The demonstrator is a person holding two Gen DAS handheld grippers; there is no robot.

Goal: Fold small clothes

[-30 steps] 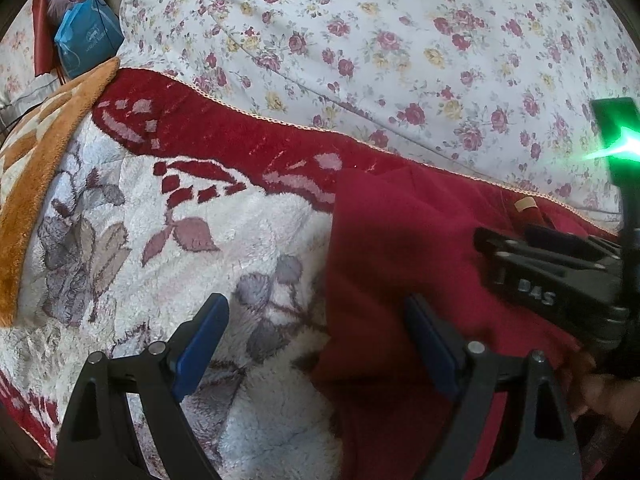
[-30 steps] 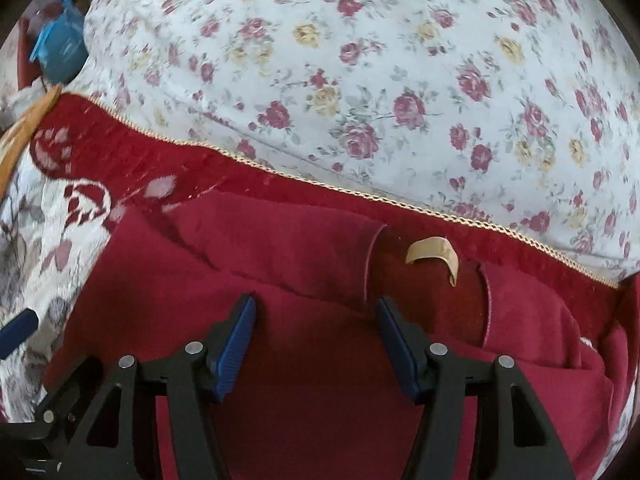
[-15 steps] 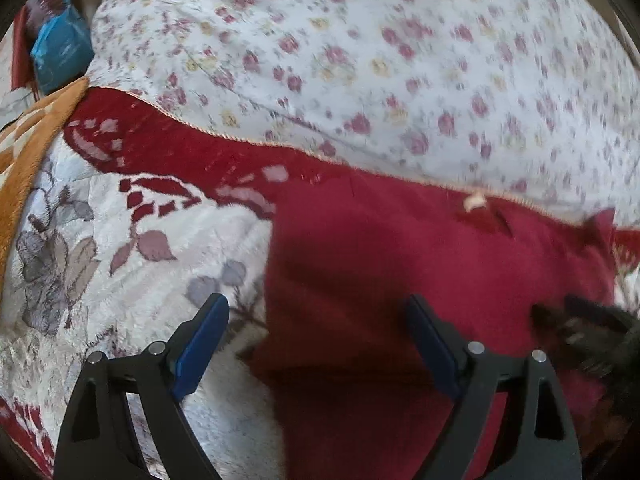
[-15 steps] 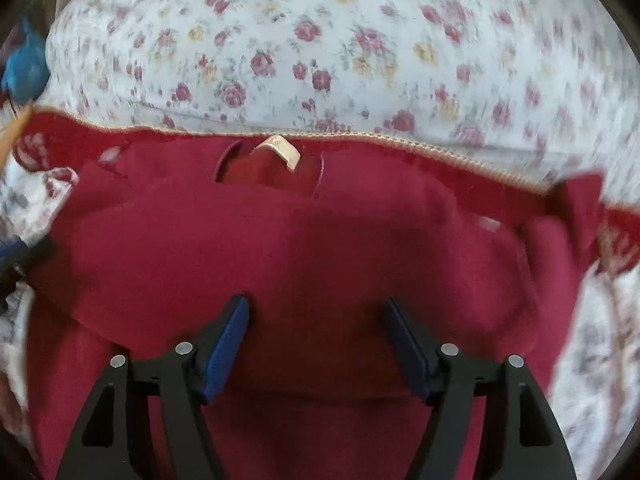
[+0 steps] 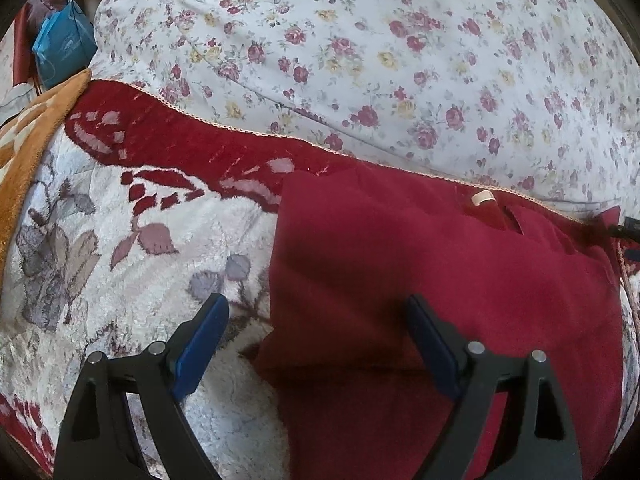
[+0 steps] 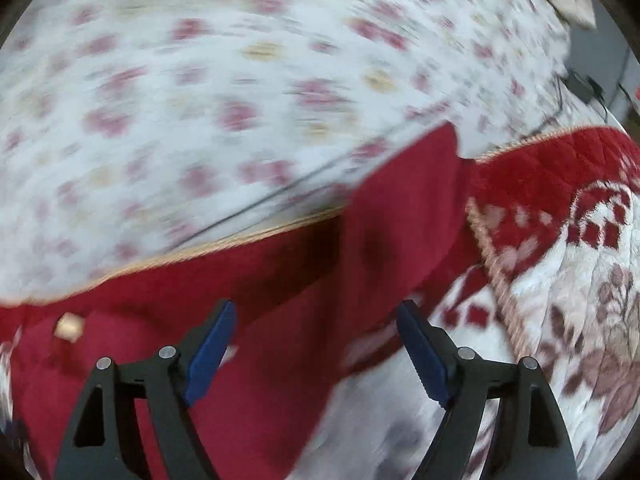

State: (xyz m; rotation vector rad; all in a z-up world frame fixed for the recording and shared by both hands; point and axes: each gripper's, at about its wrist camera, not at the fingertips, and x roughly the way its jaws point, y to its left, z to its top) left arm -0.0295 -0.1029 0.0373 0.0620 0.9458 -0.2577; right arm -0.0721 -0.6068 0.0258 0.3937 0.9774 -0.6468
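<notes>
Currently the right gripper (image 6: 316, 344) is seen with its jaws opening and nothing pressed between the blue pads (image 6: 210, 344); the red garment (image 6: 280, 360) lies beneath and ahead of them, untouched as far as the smeared picture allows. The left gripper (image 5: 316, 340) is held wide and released too, one pad over the plush blanket (image 5: 120, 280) and the other over the garment (image 5: 440, 300), with the garment's left folded edge running between them.

The step in hand is judged to be the reach for the loose sleeve (image 6: 404, 208) that sticks out at the garment's right side, so that it can be laid inward. It would best be pinched near its outer end, cloth only, with the blanket pile kept out of the bite, then carried low across the body and released flat. The left edge could be pinned meanwhile, so that the fold is not dragged.

The garment is a dull, soft-looking dark red knit, folded to a rough rectangle, a pale neck label (image 5: 482, 198) showing at the collar. The blanket is a deep, fluffy pile, white with grey leaves and a red border edged in gold cord. Beyond it a smooth rose-printed quilt (image 5: 380, 60) bulges; its cloth looks thin and faintly creased
</notes>
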